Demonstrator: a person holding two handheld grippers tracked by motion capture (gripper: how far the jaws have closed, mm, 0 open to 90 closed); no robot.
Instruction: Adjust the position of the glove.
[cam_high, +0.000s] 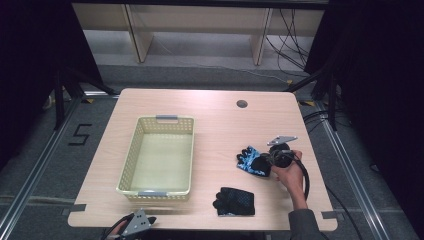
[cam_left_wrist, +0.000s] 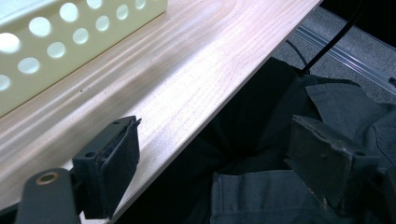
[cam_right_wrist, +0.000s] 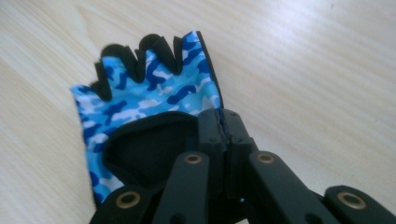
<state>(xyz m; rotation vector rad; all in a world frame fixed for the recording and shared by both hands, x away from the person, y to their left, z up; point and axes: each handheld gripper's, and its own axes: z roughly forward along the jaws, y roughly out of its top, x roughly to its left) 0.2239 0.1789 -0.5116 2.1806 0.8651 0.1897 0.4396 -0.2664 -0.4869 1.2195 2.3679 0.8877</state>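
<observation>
A blue camouflage fingerless glove (cam_high: 251, 160) lies at the table's right side. My right gripper (cam_high: 269, 161) is shut on that glove's wrist edge (cam_right_wrist: 205, 88), the two jaws pressed together with the fabric between them. A second glove (cam_high: 235, 201), showing its black side, lies near the front edge, apart from both grippers. My left gripper (cam_high: 141, 220) hangs at the table's front edge, left of centre; in the left gripper view (cam_left_wrist: 215, 154) its jaws stand wide apart with nothing between them, over the table edge and dark clothing.
A cream perforated basket (cam_high: 131, 159) sits on the left half of the wooden table (cam_high: 215, 120); its wall (cam_left_wrist: 42, 51) is close ahead of the left gripper. A round cable hole (cam_high: 242, 104) is at the back right.
</observation>
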